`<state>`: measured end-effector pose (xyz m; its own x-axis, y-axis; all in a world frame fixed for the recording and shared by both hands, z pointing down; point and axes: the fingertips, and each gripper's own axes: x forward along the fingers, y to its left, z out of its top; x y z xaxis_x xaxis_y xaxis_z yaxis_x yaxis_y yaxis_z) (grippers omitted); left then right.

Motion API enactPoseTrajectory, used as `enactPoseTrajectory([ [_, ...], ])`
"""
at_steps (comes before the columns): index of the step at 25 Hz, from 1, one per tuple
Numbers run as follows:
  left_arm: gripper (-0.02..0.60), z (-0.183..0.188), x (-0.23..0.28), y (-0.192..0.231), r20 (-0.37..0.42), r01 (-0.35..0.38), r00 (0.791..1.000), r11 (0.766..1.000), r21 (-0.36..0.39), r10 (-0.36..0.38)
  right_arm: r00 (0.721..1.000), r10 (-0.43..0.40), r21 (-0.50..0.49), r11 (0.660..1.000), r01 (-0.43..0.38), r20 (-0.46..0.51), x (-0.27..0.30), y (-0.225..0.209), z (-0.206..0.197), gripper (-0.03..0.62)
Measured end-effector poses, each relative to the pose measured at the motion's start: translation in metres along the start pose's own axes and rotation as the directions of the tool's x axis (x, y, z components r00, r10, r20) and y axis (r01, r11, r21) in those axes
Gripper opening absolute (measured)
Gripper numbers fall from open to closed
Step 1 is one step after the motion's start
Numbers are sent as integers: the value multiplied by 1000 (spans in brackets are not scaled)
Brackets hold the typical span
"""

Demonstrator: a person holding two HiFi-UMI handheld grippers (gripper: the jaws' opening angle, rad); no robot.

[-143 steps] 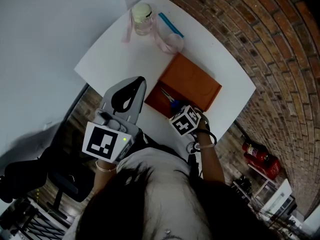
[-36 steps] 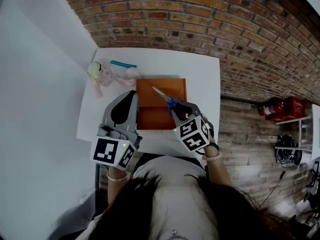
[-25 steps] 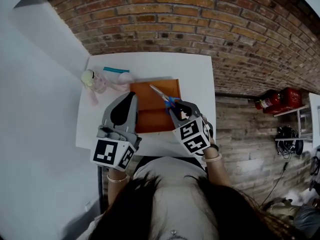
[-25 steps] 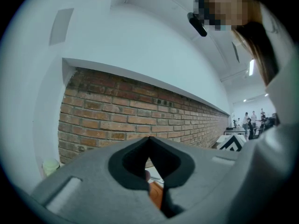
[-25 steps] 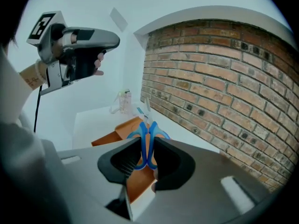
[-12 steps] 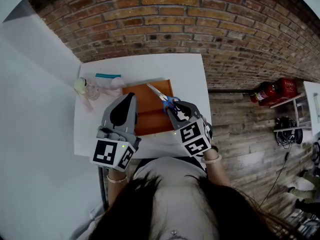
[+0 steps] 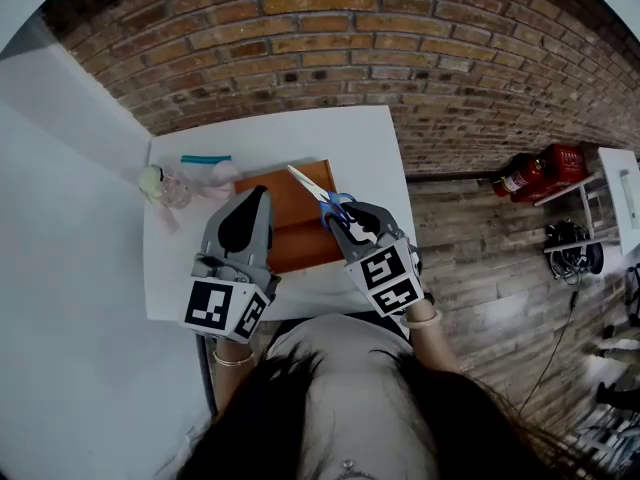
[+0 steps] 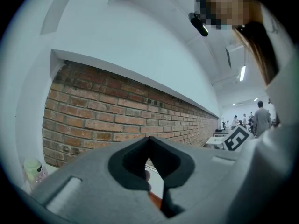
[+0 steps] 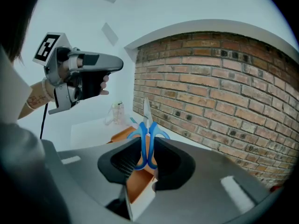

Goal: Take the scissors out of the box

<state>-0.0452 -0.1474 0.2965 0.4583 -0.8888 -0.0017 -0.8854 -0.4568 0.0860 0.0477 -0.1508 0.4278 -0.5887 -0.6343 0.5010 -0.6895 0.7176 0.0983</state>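
The blue-handled steel scissors point(image 7: 318, 193) are clamped by their plastic loops in the right gripper point(image 7: 345, 218), whose jaws press on the handles. In the head view the long axis runs from the handles at the gripper out toward 10 o'clock, with the slim, shiny blades pointing away from the person over the far right corner of the open orange cardboard box point(image 7: 300, 238). In the right gripper view they stand above the box, apparently clear of it. Bare white desk point(image 7: 370, 138) lies at 2 o'clock of the box, nearest this gripper, so setting them down looks like a short carry that way. The left gripper point(image 7: 262, 193), at 9 o'clock of the scissors, is pinched together on nothing.
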Motion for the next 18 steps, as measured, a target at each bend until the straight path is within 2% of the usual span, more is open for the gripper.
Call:
enactPoseTrajectory([
  [12,0,1,8,-9,6,20,1000,1000,-5,-20,996,-13,23,1000,11,85,-18,-10,18,97],
  [18,0,3,13,-14,9,22,1000,1000,3,-22,986,-1,42,999,-6,168,-28,-14,30,97],
])
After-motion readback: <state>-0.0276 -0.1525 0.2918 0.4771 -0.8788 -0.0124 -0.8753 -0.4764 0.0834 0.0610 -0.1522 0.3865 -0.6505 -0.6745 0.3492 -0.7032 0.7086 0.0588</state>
